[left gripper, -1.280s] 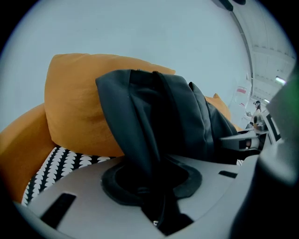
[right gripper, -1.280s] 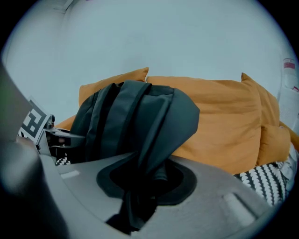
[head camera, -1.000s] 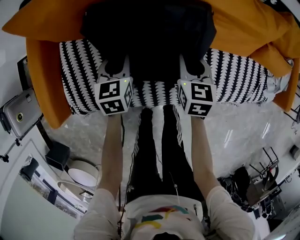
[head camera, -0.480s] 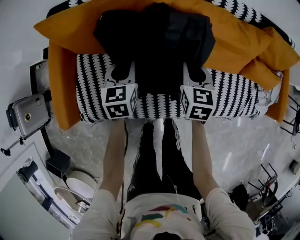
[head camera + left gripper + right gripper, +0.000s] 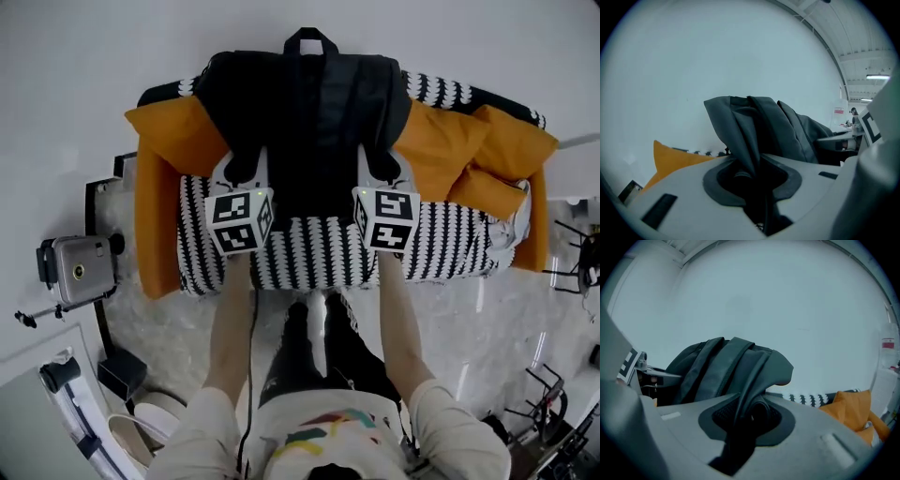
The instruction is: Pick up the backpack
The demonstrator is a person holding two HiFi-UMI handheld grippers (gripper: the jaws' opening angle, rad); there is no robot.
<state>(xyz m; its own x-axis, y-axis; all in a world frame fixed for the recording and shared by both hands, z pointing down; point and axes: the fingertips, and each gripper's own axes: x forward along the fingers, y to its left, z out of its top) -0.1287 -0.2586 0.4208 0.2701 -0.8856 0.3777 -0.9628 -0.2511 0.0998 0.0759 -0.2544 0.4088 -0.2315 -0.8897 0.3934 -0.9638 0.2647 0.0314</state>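
Note:
A black backpack hangs upright in front of the white wall, with its top handle showing. My left gripper is shut on a fold of its fabric at the lower left. My right gripper is shut on a strap at the lower right. In the left gripper view the dark fabric runs down into the left gripper, between its closed jaws. In the right gripper view the backpack rises ahead, and its strap is pinched in the right gripper.
Below the backpack is a black-and-white patterned couch draped with an orange blanket, which bunches at the right. A camera on a stand is at the left. The person's legs stand against the couch front.
Both grippers have risen together with the backpack. It has come up off the couch and orange blanket and now hangs upright with its top handle in sight.

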